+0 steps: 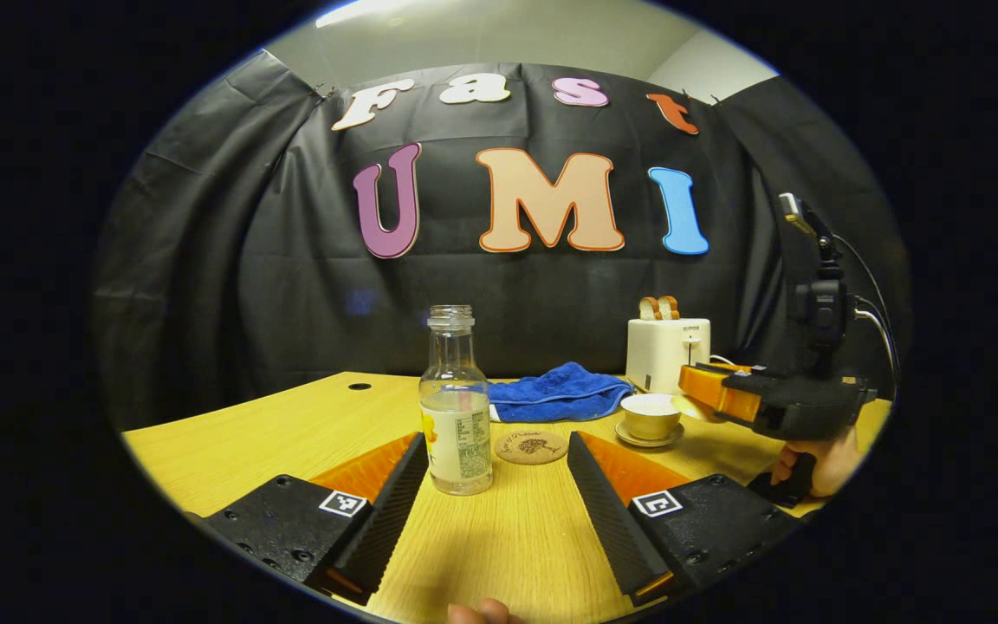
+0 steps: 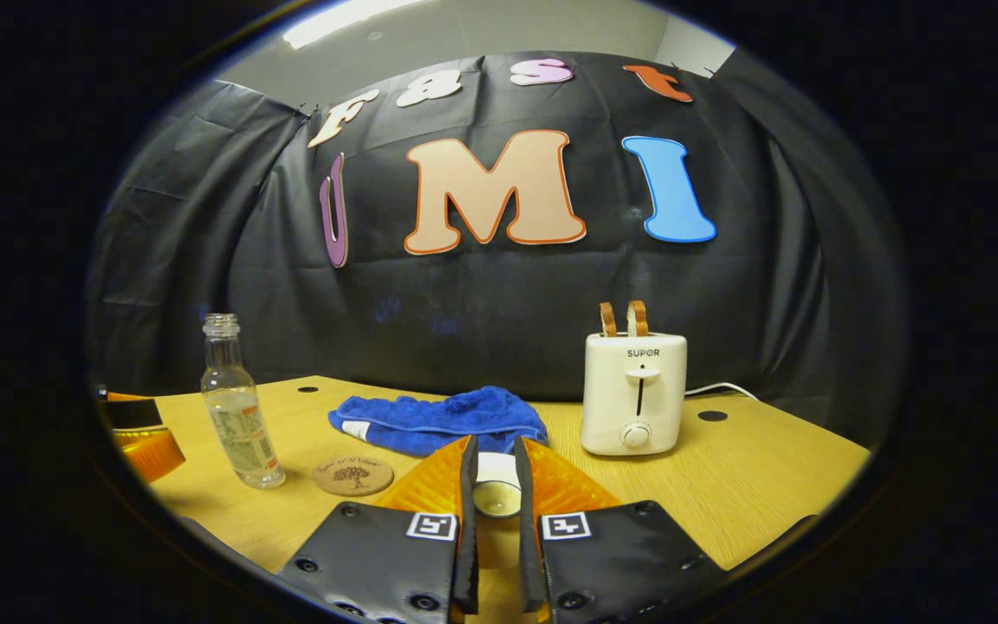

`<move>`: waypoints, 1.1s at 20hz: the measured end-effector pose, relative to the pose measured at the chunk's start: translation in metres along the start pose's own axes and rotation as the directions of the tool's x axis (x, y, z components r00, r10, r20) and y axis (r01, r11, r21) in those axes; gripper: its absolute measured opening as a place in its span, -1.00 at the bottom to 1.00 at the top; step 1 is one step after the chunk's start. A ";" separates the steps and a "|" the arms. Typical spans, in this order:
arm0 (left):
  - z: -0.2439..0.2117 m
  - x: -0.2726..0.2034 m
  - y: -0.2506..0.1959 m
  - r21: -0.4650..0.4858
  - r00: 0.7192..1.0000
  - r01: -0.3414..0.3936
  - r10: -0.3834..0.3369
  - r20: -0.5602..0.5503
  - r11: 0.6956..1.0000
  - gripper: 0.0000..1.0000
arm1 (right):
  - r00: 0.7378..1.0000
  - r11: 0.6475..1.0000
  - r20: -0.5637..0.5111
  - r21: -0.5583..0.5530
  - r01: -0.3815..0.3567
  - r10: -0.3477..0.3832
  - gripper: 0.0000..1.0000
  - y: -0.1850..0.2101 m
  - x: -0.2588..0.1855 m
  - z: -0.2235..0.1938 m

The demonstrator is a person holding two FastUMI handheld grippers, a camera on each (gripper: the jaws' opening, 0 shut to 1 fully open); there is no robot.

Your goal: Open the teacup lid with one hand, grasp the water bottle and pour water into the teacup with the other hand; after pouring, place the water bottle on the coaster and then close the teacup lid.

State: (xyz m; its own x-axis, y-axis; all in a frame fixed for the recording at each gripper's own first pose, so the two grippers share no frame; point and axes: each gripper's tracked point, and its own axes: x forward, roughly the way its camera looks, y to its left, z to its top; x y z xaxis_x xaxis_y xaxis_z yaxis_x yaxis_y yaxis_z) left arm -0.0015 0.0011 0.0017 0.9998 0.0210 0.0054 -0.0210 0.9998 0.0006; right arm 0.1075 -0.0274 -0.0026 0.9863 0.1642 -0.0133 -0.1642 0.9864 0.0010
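The left gripper (image 1: 495, 503) stands wide open around the uncapped water bottle (image 1: 456, 407), its fingers clear of the glass. Just right of the bottle lies the round coaster (image 1: 531, 446); beyond it, the right gripper (image 2: 495, 511), fingers narrowed, pinches the teacup lid (image 2: 496, 497) near the white toaster (image 2: 634, 394).
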 end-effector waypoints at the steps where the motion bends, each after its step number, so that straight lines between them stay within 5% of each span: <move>1: -0.001 -0.001 0.001 0.000 1.000 -0.005 0.005 0.000 1.000 0.89 | 1.000 1.000 -0.005 0.000 0.006 -0.006 -0.58 -0.003 -0.008 0.001; 11: -0.001 -0.003 0.015 0.004 0.998 -0.062 0.062 -0.007 0.998 0.90 | 1.000 1.000 0.001 -0.001 0.023 -0.023 -0.58 -0.033 -0.115 0.007; 22: -0.003 0.053 0.039 0.009 0.995 -0.097 0.097 -0.005 0.995 0.90 | 1.000 1.000 0.001 -0.002 0.031 -0.031 -0.58 -0.035 -0.128 0.007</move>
State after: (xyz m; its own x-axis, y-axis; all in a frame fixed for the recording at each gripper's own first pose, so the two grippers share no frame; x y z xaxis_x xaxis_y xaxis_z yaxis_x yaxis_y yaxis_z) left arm 0.0509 0.0413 -0.0009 0.9930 0.1184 0.0006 -0.1184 0.9929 0.0086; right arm -0.0126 -0.0825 0.0058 0.9909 0.1336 -0.0128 -0.1337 0.9910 -0.0016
